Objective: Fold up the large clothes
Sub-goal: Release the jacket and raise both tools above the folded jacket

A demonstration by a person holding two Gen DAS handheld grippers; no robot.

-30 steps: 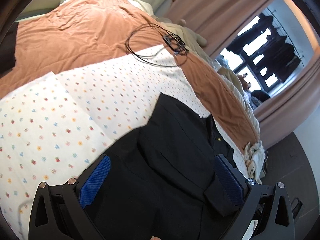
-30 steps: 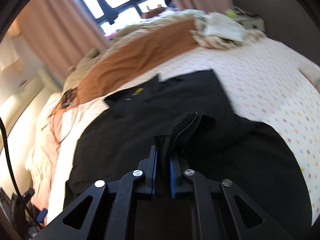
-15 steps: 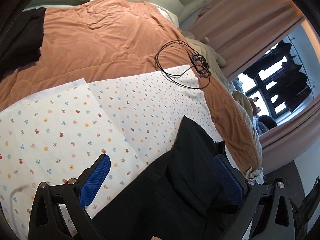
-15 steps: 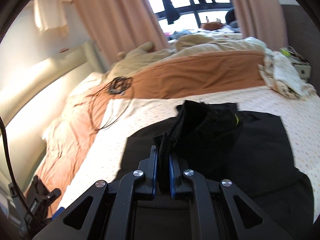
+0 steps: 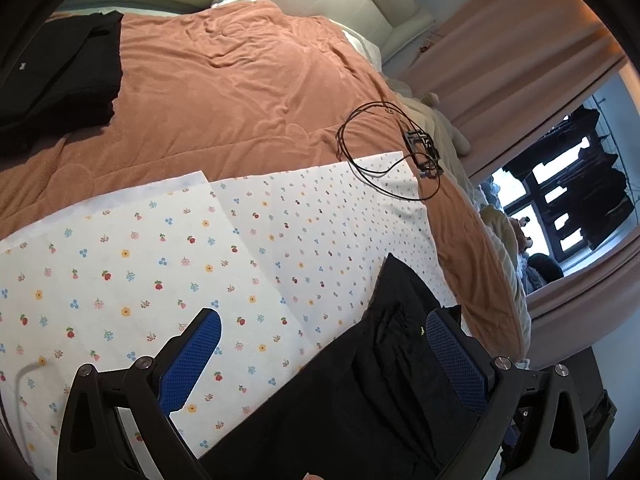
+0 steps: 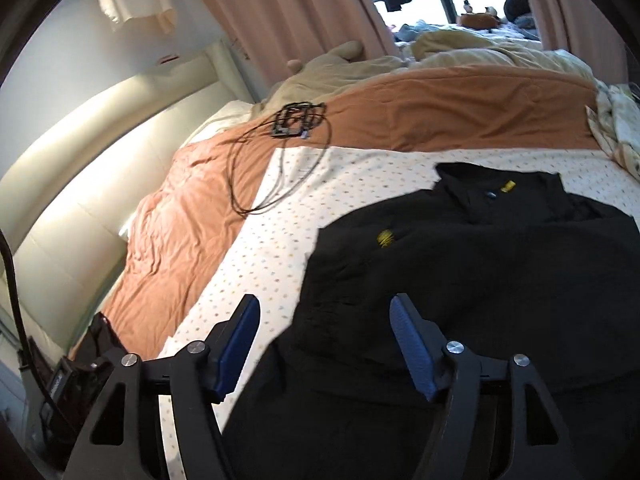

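**While the right claw lets go, a black garment lies part-folded on the bed**

As its blue-padded jaws are spreading apart, the right gripper point(image 6: 324, 344) is seen with nothing pinched between them; only the near edge of the large black garment point(image 6: 480, 264) lies loose beneath the gap, untouched by either pad. The release is judged to mark the end of one fold, the cloth being left to settle where it was laid.

The left gripper point(image 5: 324, 360) is likewise held wide, its blue textured pads well apart. The dark fabric point(image 5: 384, 380) passes under the right-hand pad, but no pad can be seen pressing on it, so nothing is gripped there. It is probably kept hovering at the garment's edge so the next corner can be taken.

Further out, the garment is spread on a white sheet printed with small coloured flowers point(image 6: 280, 248), which appears to have been laid down as a clean, flat folding surface. A small yellow mark point(image 6: 385, 237) and a yellow tag point(image 6: 508, 186) near the collar are shown facing up, so the collar end lies at the far side.

Beyond the sheet, an orange-brown blanket point(image 5: 240, 92) covers the bed. A coiled black cable with a small device point(image 5: 400, 156) rests on it, apart from the garment. At the far left of the left wrist view, a pile of dark folded clothing point(image 5: 60, 76) sits on the blanket, likely finished items set aside. Pale pink curtains point(image 6: 288, 12) and a bright window point(image 5: 568, 204) close the scene.
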